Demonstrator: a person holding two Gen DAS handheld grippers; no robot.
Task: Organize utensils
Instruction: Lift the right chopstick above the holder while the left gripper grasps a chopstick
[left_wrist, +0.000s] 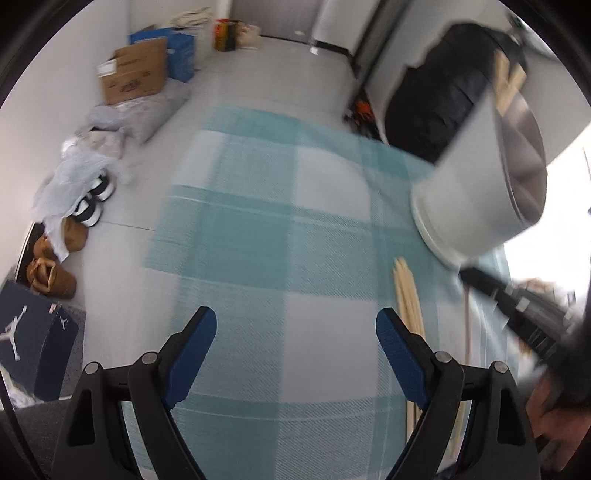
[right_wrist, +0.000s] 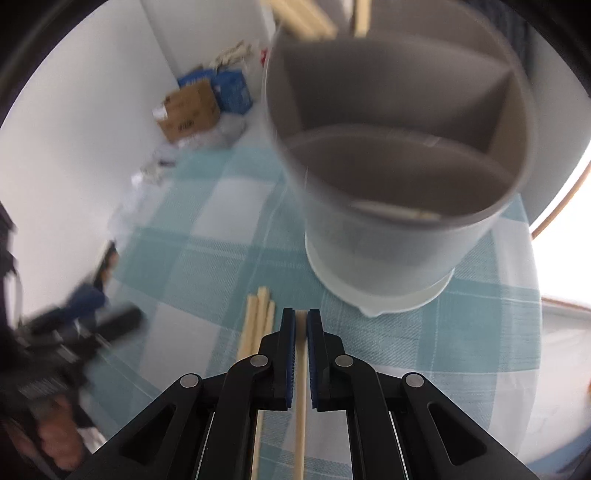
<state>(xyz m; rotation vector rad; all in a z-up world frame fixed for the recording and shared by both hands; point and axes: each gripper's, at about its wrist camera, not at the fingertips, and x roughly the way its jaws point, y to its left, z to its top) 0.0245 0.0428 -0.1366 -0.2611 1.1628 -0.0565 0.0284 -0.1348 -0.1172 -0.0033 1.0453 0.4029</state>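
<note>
A grey divided utensil holder (right_wrist: 399, 162) stands on a teal checked cloth (right_wrist: 207, 258); it also shows in the left wrist view (left_wrist: 480, 177) at the right. It holds wooden utensils (right_wrist: 306, 18) at its far side. My right gripper (right_wrist: 301, 314) is shut on a single wooden chopstick (right_wrist: 300, 406), just in front of the holder. Several more chopsticks (right_wrist: 258, 321) lie on the cloth to its left; they also show in the left wrist view (left_wrist: 408, 295). My left gripper (left_wrist: 295, 328) is open and empty above the cloth.
The table edge drops to a grey floor (left_wrist: 273, 66) with cardboard boxes (left_wrist: 135, 72), bags (left_wrist: 81, 166) and a dark shoe box (left_wrist: 33, 343) at the left. A black bag (left_wrist: 439, 92) stands behind the holder. The right gripper's body (left_wrist: 517, 310) shows at the right.
</note>
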